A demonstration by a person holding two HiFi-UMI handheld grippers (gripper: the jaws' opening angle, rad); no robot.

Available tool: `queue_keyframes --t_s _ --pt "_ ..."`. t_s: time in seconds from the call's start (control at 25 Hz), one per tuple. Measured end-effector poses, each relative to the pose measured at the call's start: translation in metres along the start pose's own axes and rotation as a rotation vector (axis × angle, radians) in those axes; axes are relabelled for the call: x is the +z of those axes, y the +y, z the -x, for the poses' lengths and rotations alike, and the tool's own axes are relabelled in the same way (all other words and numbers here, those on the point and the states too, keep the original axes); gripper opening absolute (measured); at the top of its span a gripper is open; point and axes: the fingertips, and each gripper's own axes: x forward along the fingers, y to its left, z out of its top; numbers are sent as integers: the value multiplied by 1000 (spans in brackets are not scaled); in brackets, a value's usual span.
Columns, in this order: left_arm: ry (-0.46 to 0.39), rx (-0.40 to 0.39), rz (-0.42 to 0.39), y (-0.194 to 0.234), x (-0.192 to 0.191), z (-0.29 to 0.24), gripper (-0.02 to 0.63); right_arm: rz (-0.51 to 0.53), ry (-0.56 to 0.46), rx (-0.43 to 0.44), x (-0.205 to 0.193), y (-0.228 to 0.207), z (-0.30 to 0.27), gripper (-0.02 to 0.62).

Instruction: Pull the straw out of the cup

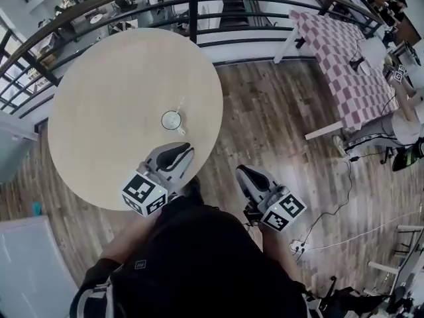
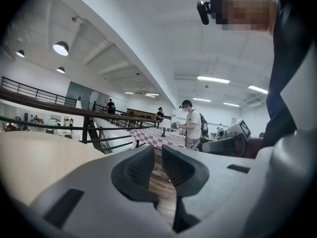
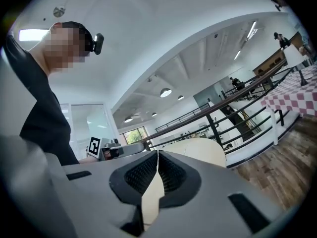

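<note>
Approach stage: straw not yet touched, both grippers short of the cup.

The cup [image 1: 171, 120] stands upright near the middle of the round table [image 1: 99, 111], with the straw [image 1: 180, 106] leaning out of it toward the far side. The left gripper [image 1: 177, 151] hovers over the table's near edge, just short of the cup, its jaws a narrow slit apart with nothing between them. The right gripper [image 1: 247, 173] hangs over the wooden floor [image 1: 278, 105], off the table, jaws pressed together and empty. Likely next: one gripper steadies the cup while the other opens, closes on the straw's upper part and lifts it along its lean.
</note>
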Motion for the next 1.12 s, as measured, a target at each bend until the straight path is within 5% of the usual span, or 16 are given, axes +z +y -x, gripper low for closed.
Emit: queue_keyframes --t_s 0.32,0.68,1.12 --pt "-15 108 -11 60 8 0 52 41 121 186 3 -11 -84 25" --pt "-24 285 109 94 -9 -7 52 -6 210 399 6 -34 -141 25" --pt "0 433 147 139 -54 -11 52 -8 319 522 -36 -65 -198 26"
